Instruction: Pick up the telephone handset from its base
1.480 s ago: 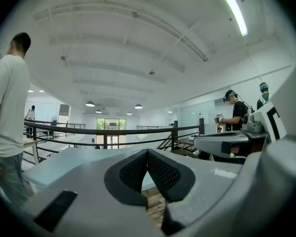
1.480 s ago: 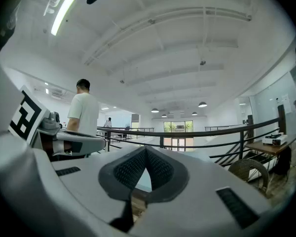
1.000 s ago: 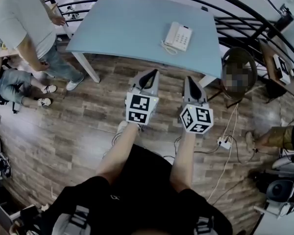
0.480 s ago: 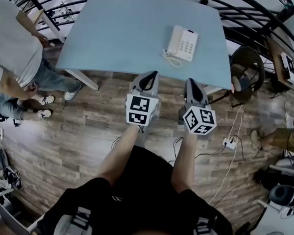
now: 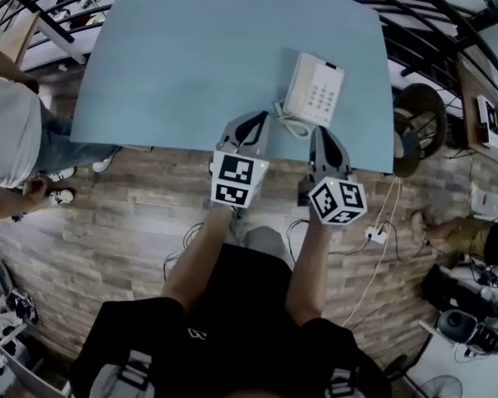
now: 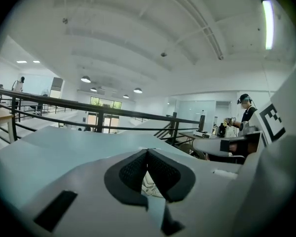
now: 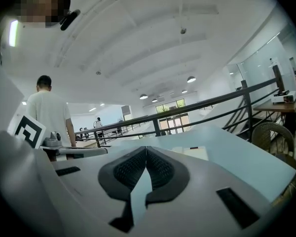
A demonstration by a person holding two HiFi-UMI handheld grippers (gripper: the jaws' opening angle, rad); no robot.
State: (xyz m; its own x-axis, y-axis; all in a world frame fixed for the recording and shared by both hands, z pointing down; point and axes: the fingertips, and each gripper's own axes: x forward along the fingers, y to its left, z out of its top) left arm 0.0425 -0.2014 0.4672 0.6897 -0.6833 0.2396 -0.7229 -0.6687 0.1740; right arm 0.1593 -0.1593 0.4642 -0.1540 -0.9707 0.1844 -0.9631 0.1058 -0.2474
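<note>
A white telephone (image 5: 317, 91) lies on the light blue table (image 5: 191, 56), near its front right corner. The handset (image 5: 300, 84) rests on the left side of the base, and the coiled cord (image 5: 289, 126) curls at the near end. My left gripper (image 5: 256, 119) is shut and empty, its tip over the table's front edge just left of the cord. In the left gripper view the left gripper (image 6: 148, 151) shows its pads meeting, with the cord (image 6: 149, 184) behind them. My right gripper (image 5: 319, 131) is also shut and empty, just short of the phone's near end; in the right gripper view the right gripper (image 7: 146, 148) points over the table (image 7: 237, 157).
A person in a white shirt (image 5: 8, 139) stands left of the table. A round dark chair (image 5: 419, 118) sits by the right corner. A power strip with cables (image 5: 373, 237) lies on the wood floor. Black railings (image 5: 448, 23) run behind the table.
Both grippers have moved forward from over the floor to the table's front edge, staying shut. The telephone now sits much closer to their tips.
</note>
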